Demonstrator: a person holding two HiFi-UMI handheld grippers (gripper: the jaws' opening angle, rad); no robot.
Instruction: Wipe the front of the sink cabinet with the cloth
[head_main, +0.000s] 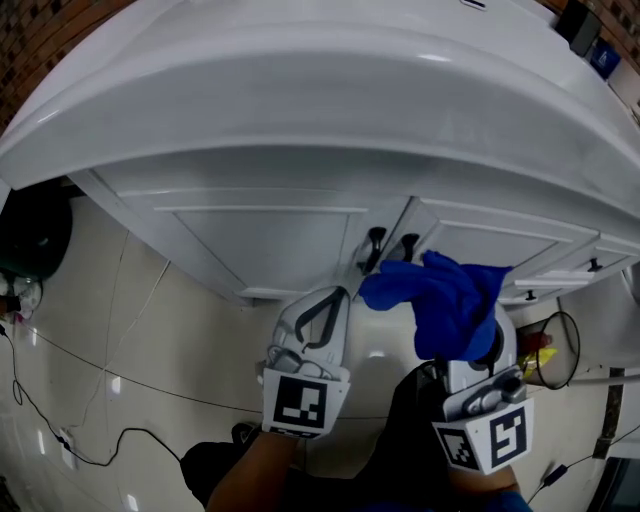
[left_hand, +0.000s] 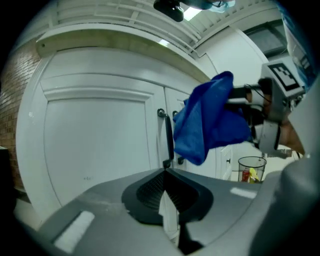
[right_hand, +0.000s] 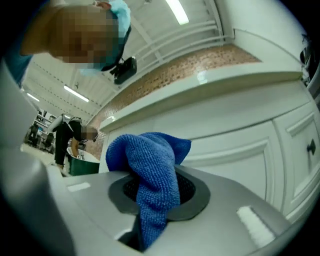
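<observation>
The white sink cabinet (head_main: 260, 235) has two doors with black handles (head_main: 375, 245) at the middle seam. My right gripper (head_main: 478, 345) is shut on a bunched blue cloth (head_main: 445, 300), held just in front of the right door near the handles. The cloth (right_hand: 150, 175) spills out between the jaws in the right gripper view and hides their tips. My left gripper (head_main: 338, 295) hovers before the left door, its jaws closed together with nothing between them. In the left gripper view the cloth (left_hand: 210, 120) hangs right of the door handle (left_hand: 167, 135).
The white sink rim (head_main: 320, 90) overhangs the cabinet. A clear container (head_main: 550, 350) with yellow and red things stands on the floor at right. A black cable (head_main: 100, 440) runs over the tiles at left, near a dark round object (head_main: 35, 235). Drawers (head_main: 590, 268) sit further right.
</observation>
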